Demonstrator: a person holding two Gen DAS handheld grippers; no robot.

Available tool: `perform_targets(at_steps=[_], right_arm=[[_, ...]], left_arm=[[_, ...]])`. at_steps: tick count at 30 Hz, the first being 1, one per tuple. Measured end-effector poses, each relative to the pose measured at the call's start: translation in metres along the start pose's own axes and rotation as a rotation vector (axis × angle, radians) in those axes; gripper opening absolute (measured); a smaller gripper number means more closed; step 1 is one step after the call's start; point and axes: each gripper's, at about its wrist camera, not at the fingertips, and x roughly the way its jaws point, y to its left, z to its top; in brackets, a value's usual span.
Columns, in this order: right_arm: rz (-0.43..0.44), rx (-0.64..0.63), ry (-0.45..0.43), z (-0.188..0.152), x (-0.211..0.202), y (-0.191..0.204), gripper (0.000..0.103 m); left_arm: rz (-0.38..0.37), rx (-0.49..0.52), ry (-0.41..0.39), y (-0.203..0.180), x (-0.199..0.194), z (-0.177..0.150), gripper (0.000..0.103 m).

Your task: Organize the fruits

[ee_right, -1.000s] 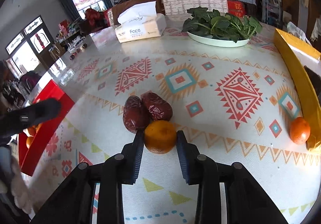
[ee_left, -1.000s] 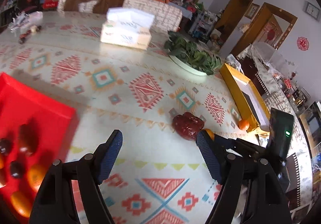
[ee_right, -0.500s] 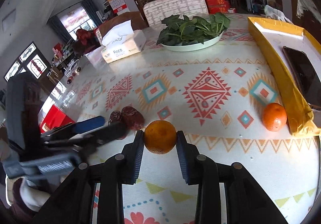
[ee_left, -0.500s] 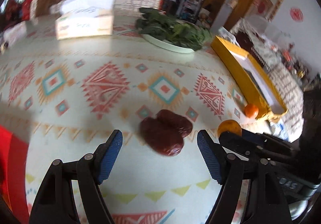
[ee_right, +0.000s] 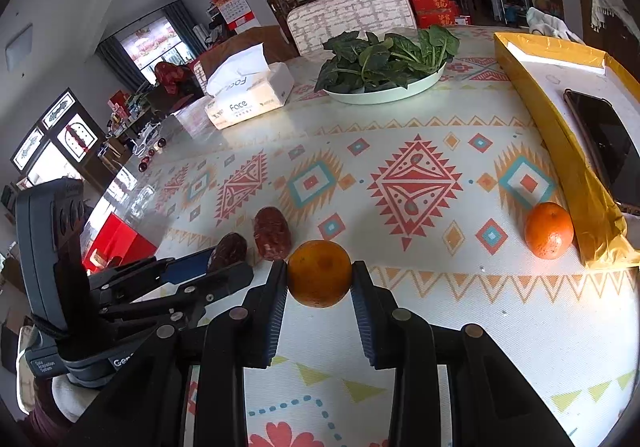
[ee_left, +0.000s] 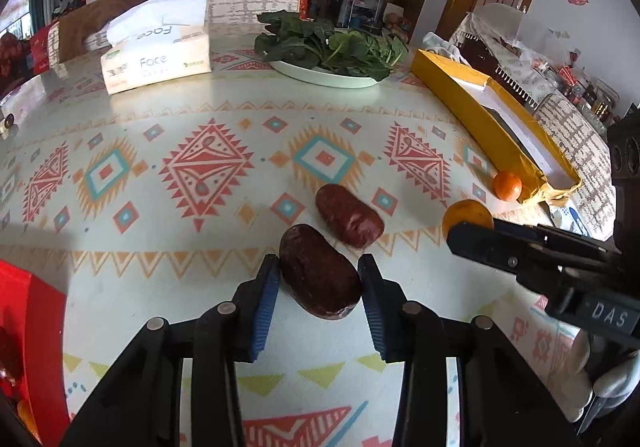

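The patterned tablecloth fills the frame. At lower centre your left gripper is closing its jaws on the near red date; the pads look to touch it. It seems light and soft, so hold its middle gently. Your right gripper is clamped on a firm, round orange.

You've got bright daylight from the curtained windows at 10 o'clock in right wrist view; it glares off the glossy patterned tablecloth nr them. Soft shadows under the fruit. Both frames sharp, no blur. Heavy fisheye bend w/ black vignette at corners, esp. 11 & 1 o'clock.
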Motion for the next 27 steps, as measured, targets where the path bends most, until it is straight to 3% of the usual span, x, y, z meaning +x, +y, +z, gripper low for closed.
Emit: perform_targets(at_steps=[11,23,27], right_arm=[[-0.002,-0.006,0.015,-0.004,0.008,0.005,0.035],[-0.015,-0.023,-0.004,-0.011,-0.003,0.026,0.035],[-0.023,-0.046,-0.001,-0.014,-0.013,0.039,0.035]], left_arm=[[0.014,-0.035,-0.096,0.009,-0.054,-0.025,0.033],[0.032,-0.044,-0.047,0.022,-0.052,-0.053,0.033],[0.064,-0.006,-0.047,0.014,-0.051,-0.059,0.023]])
